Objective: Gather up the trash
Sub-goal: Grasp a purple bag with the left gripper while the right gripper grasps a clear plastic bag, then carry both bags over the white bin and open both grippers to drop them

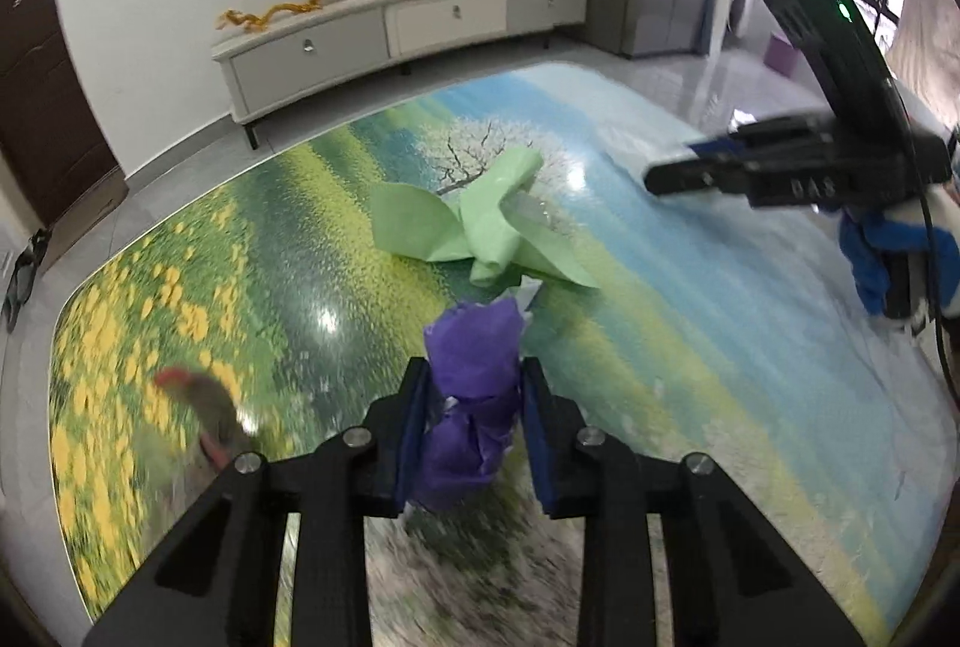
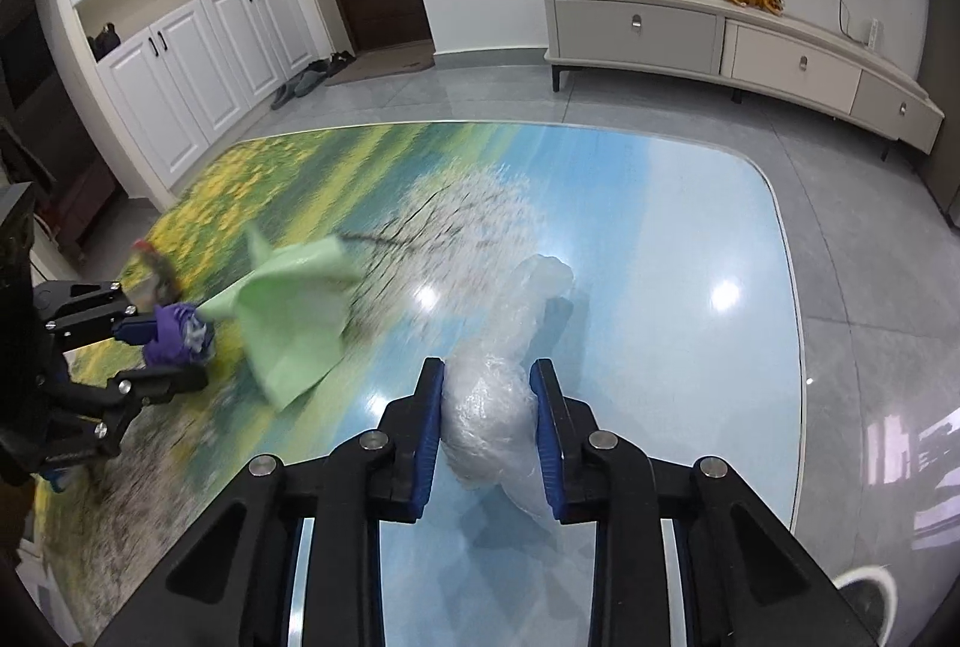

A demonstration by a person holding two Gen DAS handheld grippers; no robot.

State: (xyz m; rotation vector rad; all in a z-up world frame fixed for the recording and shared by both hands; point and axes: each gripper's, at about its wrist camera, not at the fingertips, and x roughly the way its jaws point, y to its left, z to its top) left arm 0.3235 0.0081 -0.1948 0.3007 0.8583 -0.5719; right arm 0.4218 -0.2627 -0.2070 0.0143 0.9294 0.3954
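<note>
My left gripper [image 1: 474,395] pinches a crumpled purple paper wad [image 1: 474,407]; both blue pads press on its sides, and the wad stands up between them and reaches a little past the tips. In the right wrist view I see the same left gripper [image 2: 162,347] from the side, with the purple wad [image 2: 180,335] in its jaws, low over the table.

My right gripper [image 2: 487,395] pinches a ball of clear plastic wrap [image 2: 492,407]. The pads touch it on both sides, and a long tail of the wrap goes forward past the fingertips and lies on the table. From the left wrist camera, the right gripper [image 1: 678,173] shows at the right side, but the picture is blurred there and I cannot see the wrap clearly.

Between the two grippers lies a crumpled green paper sheet [image 1: 474,227], flat on the table [image 2: 690,239], just beyond the purple wad and near it. Left of the purple wad there is a small red and dark object [image 1: 204,407], too blurred to name.

The table has a glossy landscape print and rounded corners. Its far edge and right edge are well apart from both grippers, and the surface to the right of the plastic wrap is bare. Beyond the table is grey tiled floor, then a low TV cabinet [image 2: 720,41] at the wall.
</note>
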